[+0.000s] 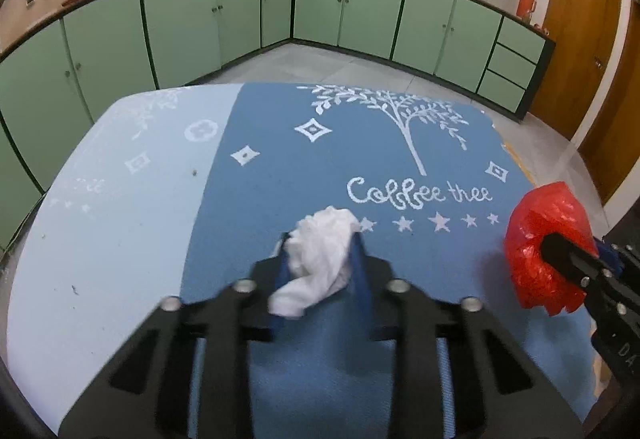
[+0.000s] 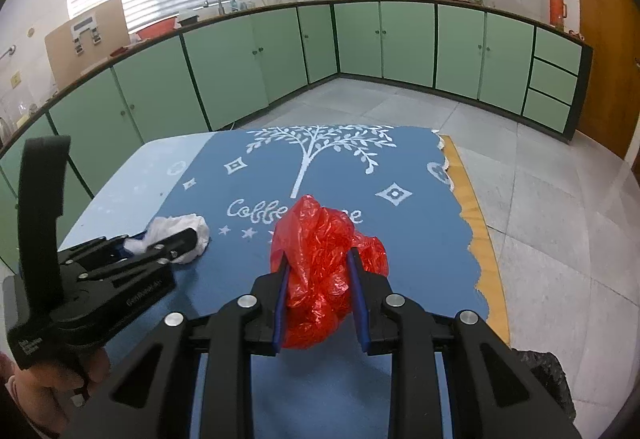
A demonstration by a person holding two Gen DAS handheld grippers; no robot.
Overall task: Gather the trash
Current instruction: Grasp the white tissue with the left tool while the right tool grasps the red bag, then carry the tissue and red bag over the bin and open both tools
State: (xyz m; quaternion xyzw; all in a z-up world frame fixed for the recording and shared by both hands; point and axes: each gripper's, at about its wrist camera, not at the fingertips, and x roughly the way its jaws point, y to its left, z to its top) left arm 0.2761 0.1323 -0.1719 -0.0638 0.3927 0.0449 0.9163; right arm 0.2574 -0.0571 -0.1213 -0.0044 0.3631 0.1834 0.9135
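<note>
Jaws first: the left gripper [image 1: 318, 239] has its blue-padded jaws closed in on a crumpled white paper tissue [image 1: 318, 259], the wad pinched between them and bulging out past the tips, and over on the other side the right gripper [image 2: 318, 259] has its jaws drawn in against a crinkled red plastic bag [image 2: 320, 271], the film puffing up above and below the pads. Everything sits over the blue tablecloth printed with a white tree and the words "Coffee tree" [image 1: 400, 159], so take that lettering as the marker. From the left wrist view, the tissue hangs just on the near side of the lettering, towards its left end, beside the row of white stars; whether it touches the cloth I cannot tell. Move right and the red bag shows at the right end of the lettering, near the cloth's right edge, with the right gripper's black finger across it. From the right wrist view the bag covers the middle of the lettering, and the left gripper [image 2: 176, 243] with its tissue [image 2: 176, 235] sits left of the words. Beyond the cloth's far edge run pale green kitchen cabinets [image 2: 408, 39].
</note>
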